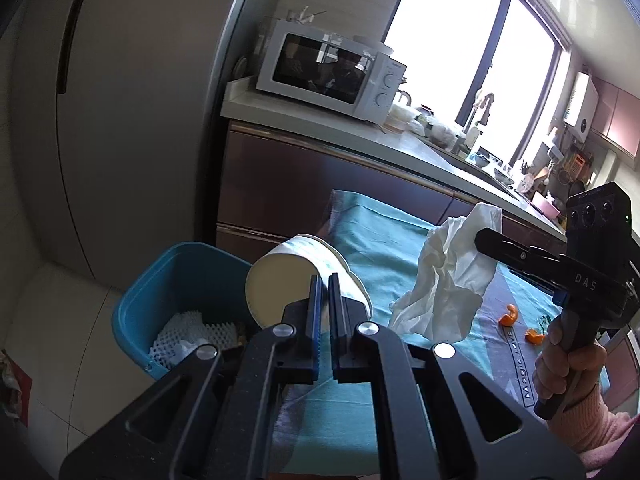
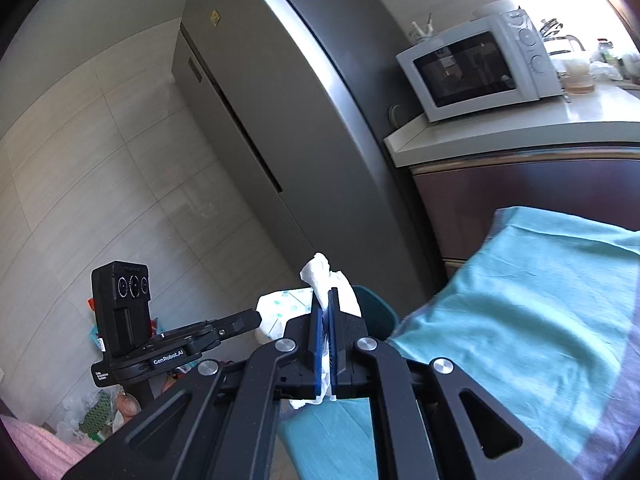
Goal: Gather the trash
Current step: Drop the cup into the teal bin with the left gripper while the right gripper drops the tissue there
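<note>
Both jaws are clamped: my left gripper (image 1: 325,280) holds a paper cup (image 1: 296,276) above the blue bin (image 1: 160,280), my right gripper (image 2: 329,294) pinches a crumpled tissue (image 1: 448,276) over the table, I think ready for dropping.

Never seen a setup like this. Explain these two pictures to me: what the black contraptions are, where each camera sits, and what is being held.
A person holds two hand-held grippers, each carrying a fisheye camera looking along its fingers. In the left camera's picture, the left gripper pinches a paper cup near a blue bin holding foam netting; orange peel bits lie on the teal tablecloth. In the right camera's picture, the right gripper clamps a white tissue.
</note>
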A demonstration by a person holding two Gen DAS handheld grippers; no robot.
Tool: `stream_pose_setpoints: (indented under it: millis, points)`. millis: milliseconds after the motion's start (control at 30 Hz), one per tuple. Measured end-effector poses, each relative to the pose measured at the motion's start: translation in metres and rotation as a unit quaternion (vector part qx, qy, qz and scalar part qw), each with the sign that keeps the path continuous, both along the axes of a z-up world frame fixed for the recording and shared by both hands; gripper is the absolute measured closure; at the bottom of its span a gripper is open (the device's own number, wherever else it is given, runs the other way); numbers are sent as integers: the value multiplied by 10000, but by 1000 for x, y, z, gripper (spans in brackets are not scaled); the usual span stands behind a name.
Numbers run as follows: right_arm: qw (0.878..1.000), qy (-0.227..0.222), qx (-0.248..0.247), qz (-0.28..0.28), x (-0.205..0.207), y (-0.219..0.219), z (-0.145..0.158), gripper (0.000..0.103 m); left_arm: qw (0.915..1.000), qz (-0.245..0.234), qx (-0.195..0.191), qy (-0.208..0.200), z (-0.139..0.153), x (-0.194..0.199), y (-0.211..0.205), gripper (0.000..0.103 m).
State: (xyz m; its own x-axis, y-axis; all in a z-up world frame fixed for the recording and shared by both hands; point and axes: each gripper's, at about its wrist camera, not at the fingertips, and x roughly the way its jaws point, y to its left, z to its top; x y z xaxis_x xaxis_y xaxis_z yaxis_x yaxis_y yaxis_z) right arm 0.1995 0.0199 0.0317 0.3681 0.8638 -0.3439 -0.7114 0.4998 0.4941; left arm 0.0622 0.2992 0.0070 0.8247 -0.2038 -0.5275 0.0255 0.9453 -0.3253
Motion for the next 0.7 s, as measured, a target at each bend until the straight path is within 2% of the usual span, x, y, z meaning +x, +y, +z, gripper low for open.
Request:
stream_pose_setpoints:
  millis: [367,700]
  points:
    - [9991,171,-202,345,14,65,-13,101,9971,653,-59,376,-29,10,57,100]
    - [9965,426,-578,440,31,108,-30,101,9935,865,-101,728,-64,26,74,100]
